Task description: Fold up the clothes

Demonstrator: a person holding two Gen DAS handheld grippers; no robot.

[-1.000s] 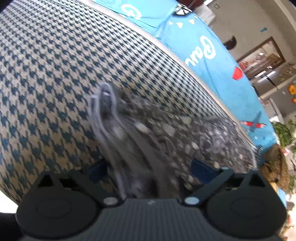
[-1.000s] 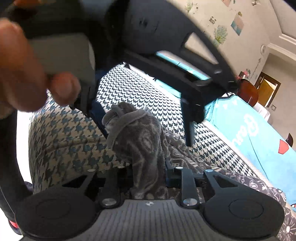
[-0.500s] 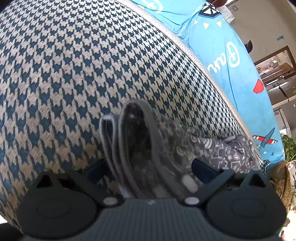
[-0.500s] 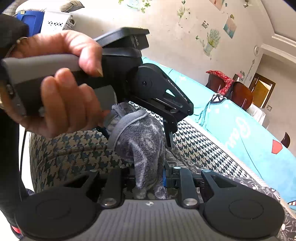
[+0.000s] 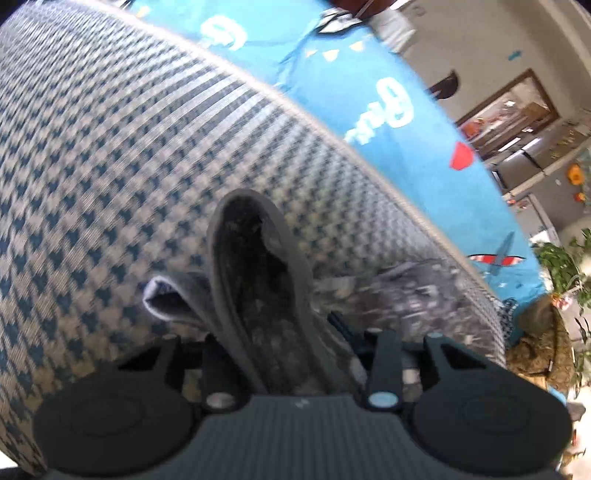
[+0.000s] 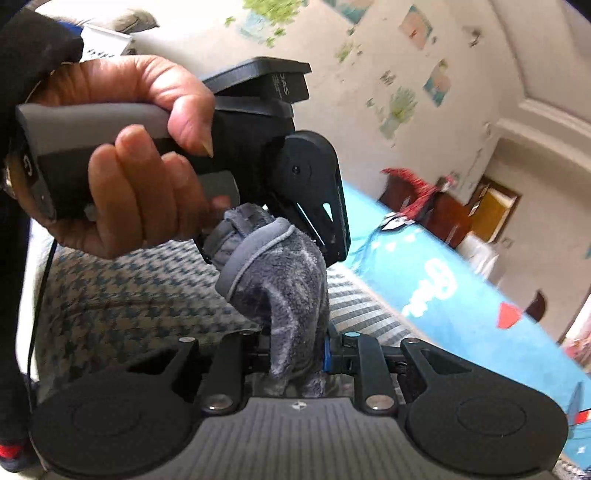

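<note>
Grey fleece garment (image 6: 291, 280) pinched by both claws, left closing; only right view shows the hand (image 6: 122, 155).

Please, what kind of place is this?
Probably a home living room: a houndstooth sofa with a blue printed cover beside it, small pictures on the wall, and a potted plant.

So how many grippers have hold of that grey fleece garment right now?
2. The right gripper clamps the grey fleece garment from below; the left gripper, jaws closing, pinches its hem above.
</note>
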